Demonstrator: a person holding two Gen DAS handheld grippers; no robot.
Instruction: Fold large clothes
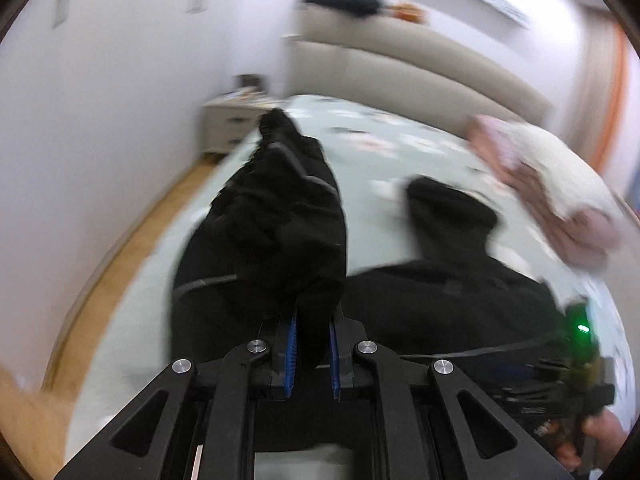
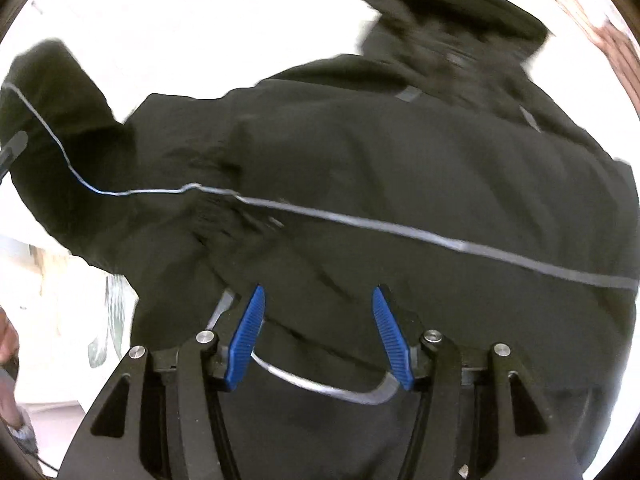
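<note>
A bed (image 1: pixel 372 160) with a pale green, faintly patterned cover fills the left wrist view, backed by a padded beige headboard (image 1: pixel 400 60) of long horizontal cushions. White wall (image 1: pixel 120 80) stands to the left above a strip of wood floor (image 1: pixel 132 248), and a small pale nightstand (image 1: pixel 228 120) sits at the bed's far corner.

The jacket (image 2: pixel 400 168) lies spread across the bed: large, black, of smooth matte cloth, creased into soft folds. A thin silvery piping line (image 2: pixel 400 232) crosses it, curving from the sleeve at the left over to the right edge. Its collar, dark and blurred, rises at the top of the right wrist view.

A heap of pinkish and cream cloth (image 1: pixel 552 192) rests on the bed to the right of the jacket.

The left gripper (image 1: pixel 313 354) has its ribbed blue pads (image 1: pixel 292 352) drawn close together, pinching a bunched fold of the jacket that stands up in a lumpy ridge in front of the camera.

The right gripper (image 2: pixel 318 336) has its blue pads spread wide, flanking the jacket's hem; a grey curved trim loops between them, and whether they touch the cloth is unclear.
</note>
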